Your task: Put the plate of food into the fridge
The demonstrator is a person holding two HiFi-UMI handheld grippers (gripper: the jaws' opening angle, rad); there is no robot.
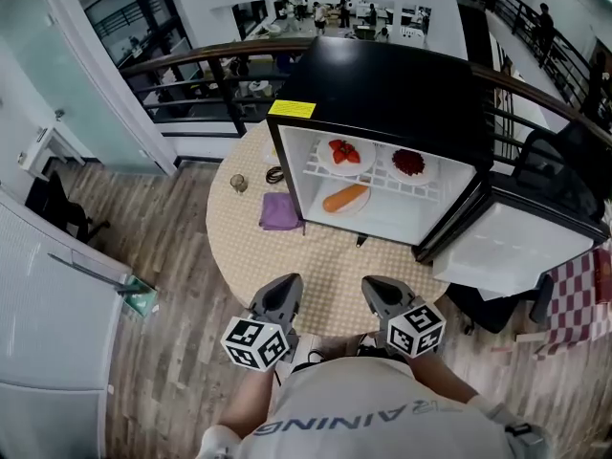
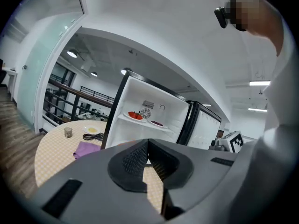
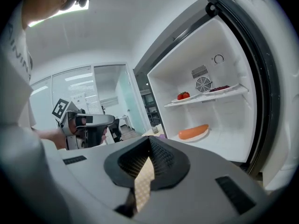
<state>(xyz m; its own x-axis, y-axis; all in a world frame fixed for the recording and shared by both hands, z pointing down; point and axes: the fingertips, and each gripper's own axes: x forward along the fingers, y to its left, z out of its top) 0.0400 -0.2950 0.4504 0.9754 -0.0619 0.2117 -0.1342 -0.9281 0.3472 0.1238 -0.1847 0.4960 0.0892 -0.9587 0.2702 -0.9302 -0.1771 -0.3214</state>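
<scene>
A black fridge stands on the round, checked surface with its door swung wide open to the right. The plate of food, carrying one long orange piece, lies on the white floor of the fridge, towards the left side. Above it, on the wire shelf, sit a plate of strawberries on the left and a plate of dark red food on the right, close together but apart. A yellow label is stuck on the fridge's top front corner. On the surface just left of the fridge lies a purple cloth, touching or nearly touching the fridge's lower edge. Beyond the cloth are a coiled black cable, a small glass further left, and a small plate with something yellow behind the cable. Both grippers are held low over the near edge of the surface, well short of the fridge and side by side. The left gripper is clenched with its tips together and nothing between them. The right gripper is likewise clenched on nothing; only the checked surface shows through the gap behind its tips.
</scene>
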